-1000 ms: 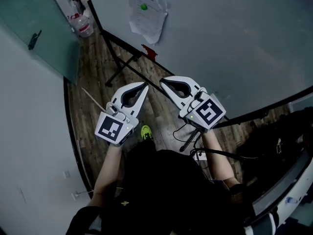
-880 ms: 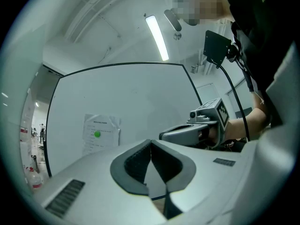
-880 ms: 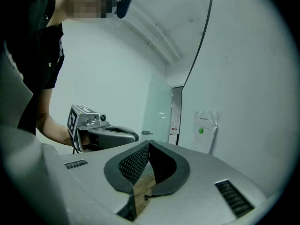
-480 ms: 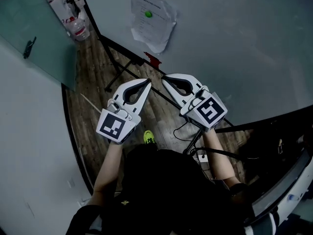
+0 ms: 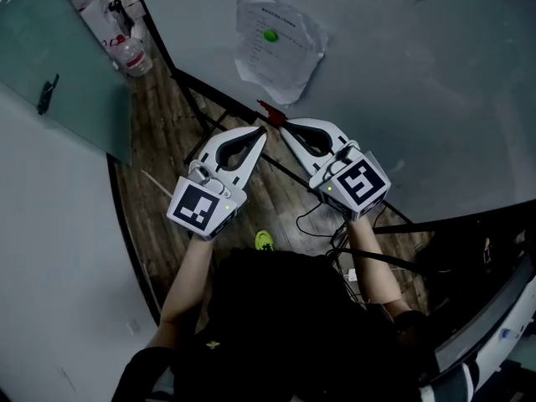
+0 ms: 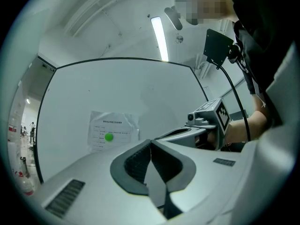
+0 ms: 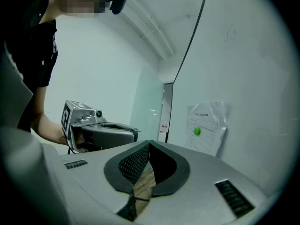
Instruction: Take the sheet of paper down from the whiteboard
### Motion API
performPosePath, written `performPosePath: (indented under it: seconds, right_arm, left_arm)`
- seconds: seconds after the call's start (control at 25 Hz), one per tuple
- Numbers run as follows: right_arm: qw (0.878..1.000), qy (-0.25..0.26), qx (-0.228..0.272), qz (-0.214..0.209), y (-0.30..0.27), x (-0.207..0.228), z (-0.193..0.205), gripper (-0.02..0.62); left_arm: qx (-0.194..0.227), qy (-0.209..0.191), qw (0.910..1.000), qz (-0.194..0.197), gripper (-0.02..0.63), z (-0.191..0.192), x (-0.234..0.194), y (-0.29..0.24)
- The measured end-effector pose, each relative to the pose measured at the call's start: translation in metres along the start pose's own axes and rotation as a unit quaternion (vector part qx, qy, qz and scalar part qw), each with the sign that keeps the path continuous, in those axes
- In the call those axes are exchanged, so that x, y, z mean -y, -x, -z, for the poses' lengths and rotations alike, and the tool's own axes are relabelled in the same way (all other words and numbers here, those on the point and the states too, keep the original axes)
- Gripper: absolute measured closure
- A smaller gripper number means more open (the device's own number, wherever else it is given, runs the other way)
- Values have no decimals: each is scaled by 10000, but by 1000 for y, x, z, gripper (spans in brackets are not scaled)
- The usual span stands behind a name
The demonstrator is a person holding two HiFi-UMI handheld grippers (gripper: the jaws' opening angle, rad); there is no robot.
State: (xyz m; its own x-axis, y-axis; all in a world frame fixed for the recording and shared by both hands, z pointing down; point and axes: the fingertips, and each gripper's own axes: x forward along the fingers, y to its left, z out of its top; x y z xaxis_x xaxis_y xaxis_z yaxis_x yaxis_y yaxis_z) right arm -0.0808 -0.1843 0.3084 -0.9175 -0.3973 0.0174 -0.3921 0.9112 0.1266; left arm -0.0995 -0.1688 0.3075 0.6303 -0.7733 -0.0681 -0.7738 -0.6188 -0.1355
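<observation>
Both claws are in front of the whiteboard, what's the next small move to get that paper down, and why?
Probably open the right claw and bring it to the lower edge of the sheet of paper. Both it and the left claw are shut, empty and short of the whiteboard, where a green magnet pins the sheet.

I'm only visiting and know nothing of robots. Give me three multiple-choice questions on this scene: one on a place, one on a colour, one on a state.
1. Where is the sheet of paper? A. on a table; B. on the whiteboard; C. in a gripper.
2. What colour is the round dot on it? A. red; B. green; C. blue.
3. How is the left gripper? A. shut, empty; B. wide open; C. clamped on paper.
Answers: 1 B, it hangs flat against the board; 2 B, the dot shows bright green; 3 A, its pads meet with nothing between them.
</observation>
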Motion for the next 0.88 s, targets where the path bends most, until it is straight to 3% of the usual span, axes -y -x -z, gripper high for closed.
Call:
performPosePath:
  seconds: [0.56, 0.88]
  right_arm:
    - [9952, 715, -388, 551, -31, 33, -19, 560]
    - [9930, 873, -374, 706, -40, 45, -26, 555]
  left_arm:
    - [147, -153, 9997, 113, 580, -5, -40, -15]
    - [116, -319, 9993, 150, 557, -11, -53, -28]
